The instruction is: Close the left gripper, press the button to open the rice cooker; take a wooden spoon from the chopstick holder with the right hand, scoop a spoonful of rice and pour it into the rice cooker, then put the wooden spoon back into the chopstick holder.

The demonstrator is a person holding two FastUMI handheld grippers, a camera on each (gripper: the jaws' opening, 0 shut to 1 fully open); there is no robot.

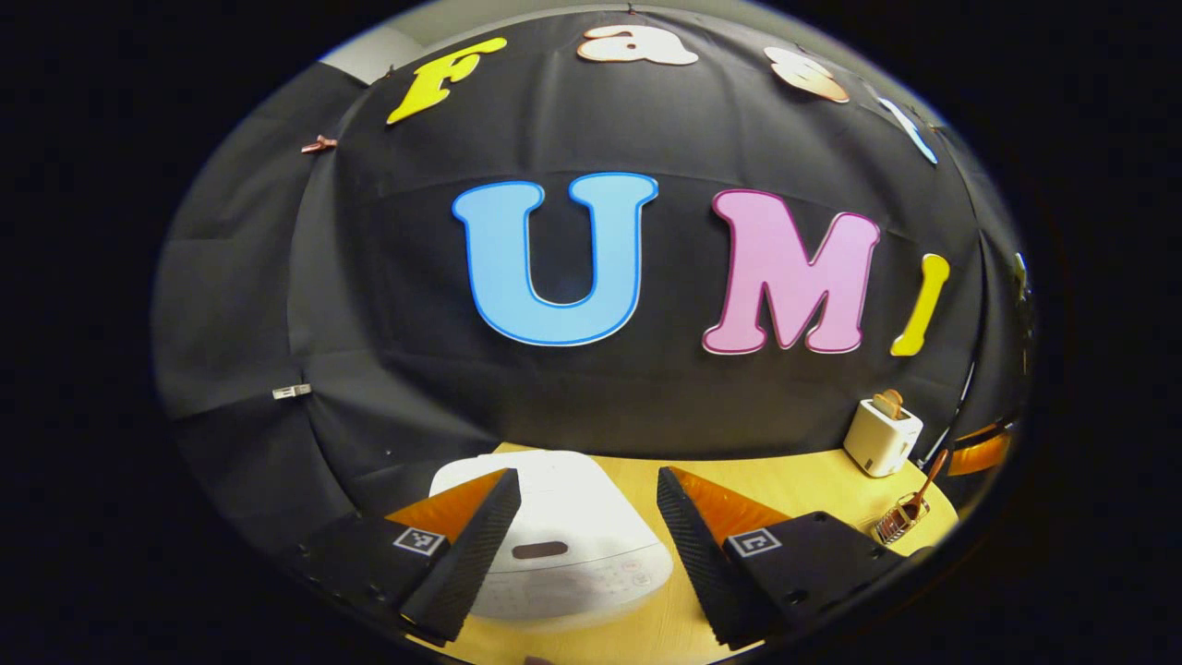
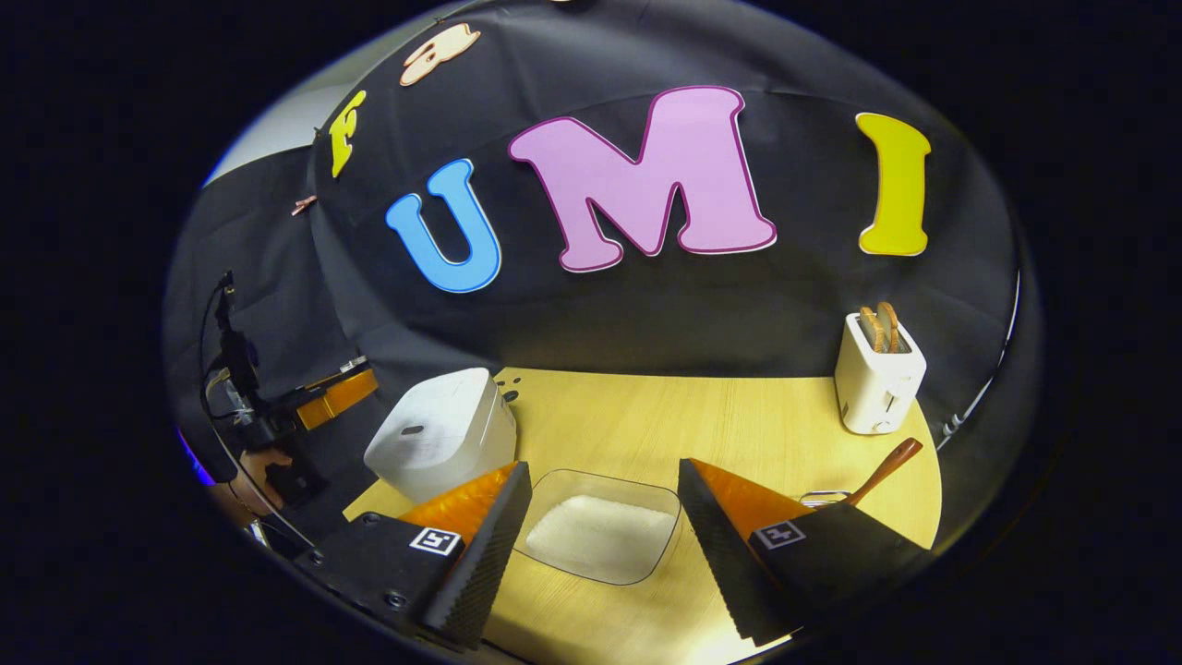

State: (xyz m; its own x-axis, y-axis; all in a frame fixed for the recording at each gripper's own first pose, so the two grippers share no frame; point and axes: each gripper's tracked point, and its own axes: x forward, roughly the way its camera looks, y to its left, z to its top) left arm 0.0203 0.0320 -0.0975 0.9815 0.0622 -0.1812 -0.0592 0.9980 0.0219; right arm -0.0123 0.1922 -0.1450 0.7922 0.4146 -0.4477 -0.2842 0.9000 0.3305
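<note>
While the rice cooker (image 1: 563,545) sits lidded | spoon (image 2: 882,469) in holder (image 1: 898,522) | rice tray (image 2: 600,536) full | both our grippers, left (image 1: 589,545) and right (image 2: 605,545), gape empty | fits start or finish.

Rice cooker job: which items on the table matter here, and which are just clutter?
For the job:
- rice cooker, lid shut
- wooden spoon, standing in the chopstick holder
- clear container of rice
- left gripper, open above the cooker
- right gripper, open over the rice

Lying about:
- toaster with bread in its slots, at the table's back corner
</note>
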